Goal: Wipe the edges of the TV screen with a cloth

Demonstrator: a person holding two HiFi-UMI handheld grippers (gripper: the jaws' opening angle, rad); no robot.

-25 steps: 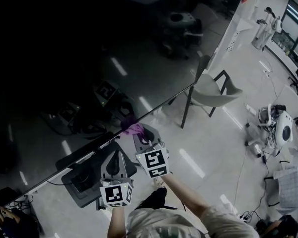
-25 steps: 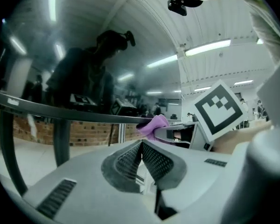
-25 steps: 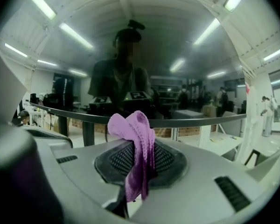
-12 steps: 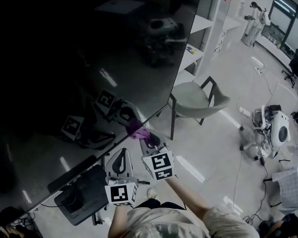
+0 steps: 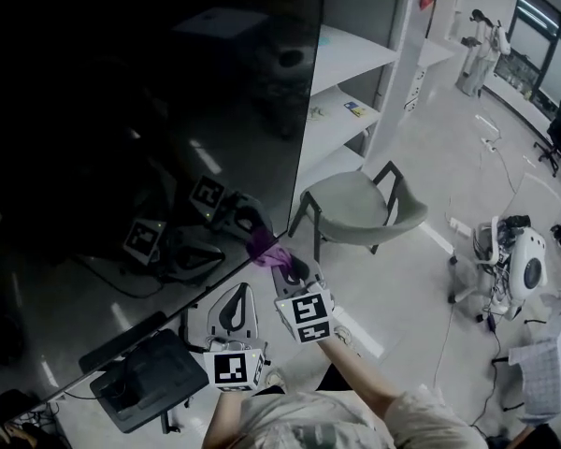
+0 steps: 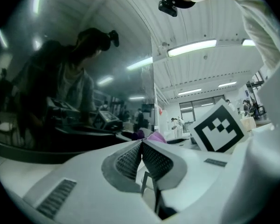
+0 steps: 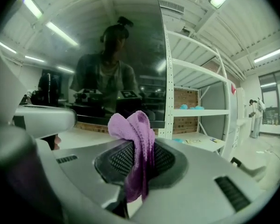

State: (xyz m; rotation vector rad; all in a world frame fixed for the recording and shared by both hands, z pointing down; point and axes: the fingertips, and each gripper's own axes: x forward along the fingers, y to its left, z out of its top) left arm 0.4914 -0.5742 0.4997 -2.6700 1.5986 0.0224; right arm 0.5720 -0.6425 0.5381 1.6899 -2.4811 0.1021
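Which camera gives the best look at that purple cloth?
The right gripper view: the purple cloth sits large and centred, pinched in the jaws of the right hand-held gripper. The head view shows it as a small patch at the lower corner of the TV screen. The left gripper view shows just a sliver beyond its closed jaws.

Crops TV (image 5: 122, 82) at top and left edges. Buries middle of cloth (image 7: 130, 127) between jaws of right gripper (image 7: 136, 146). Leaves shelf items (image 5: 355, 108) too small to name.

The TV screen (image 5: 122, 82) is glossy and mirror-dark, while the purple cloth (image 7: 139, 129) looks soft, matt and nubbly.
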